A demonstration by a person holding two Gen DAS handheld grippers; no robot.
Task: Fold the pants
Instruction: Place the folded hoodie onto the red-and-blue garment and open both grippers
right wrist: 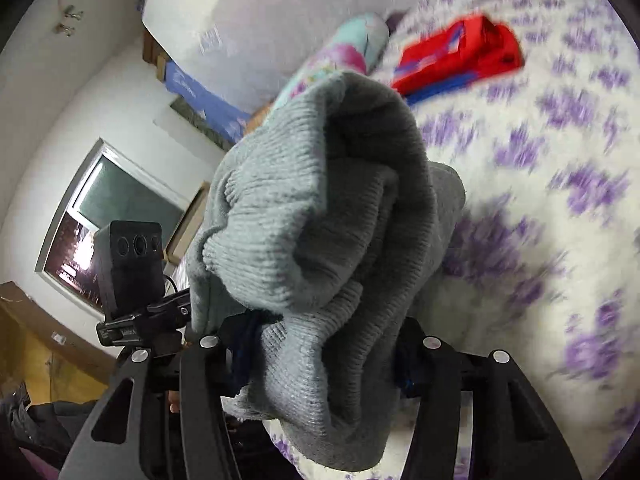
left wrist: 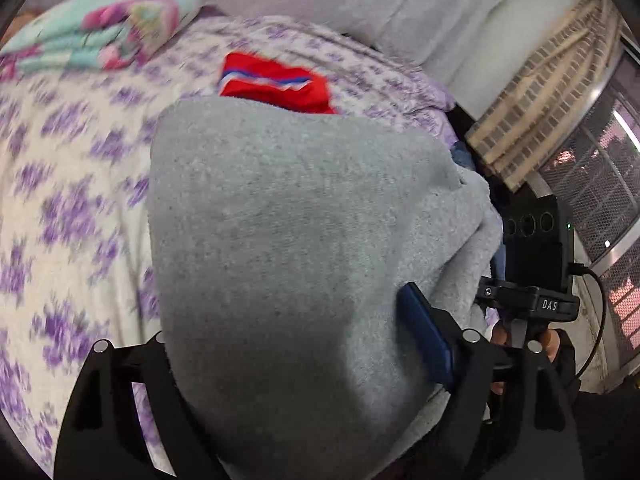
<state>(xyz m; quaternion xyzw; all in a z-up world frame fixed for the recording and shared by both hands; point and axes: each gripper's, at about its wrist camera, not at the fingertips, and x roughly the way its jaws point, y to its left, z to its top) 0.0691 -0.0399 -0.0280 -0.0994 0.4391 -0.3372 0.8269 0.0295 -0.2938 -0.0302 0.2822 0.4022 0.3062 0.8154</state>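
Floral bed [left wrist: 72,184] | one grey pants [left wrist: 280,240] | two claws: left [left wrist: 288,360], right [right wrist: 316,344], both grasping pants

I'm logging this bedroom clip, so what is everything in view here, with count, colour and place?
Pants: one pair, grey knit, bunched in both claws above the bed.
Folded garment: one, red with blue and white stripes, on the bed behind the pants.
Bedspread: one, white with purple flowers, covering the bed.
Pillow: one, turquoise and pink, at the bed's far end.
Curtain: one, beige check, by the window at right.
Left claw: one, black, blue pads, fabric between its fingers.
Right claw: one, black, closed on the pants' cuff.
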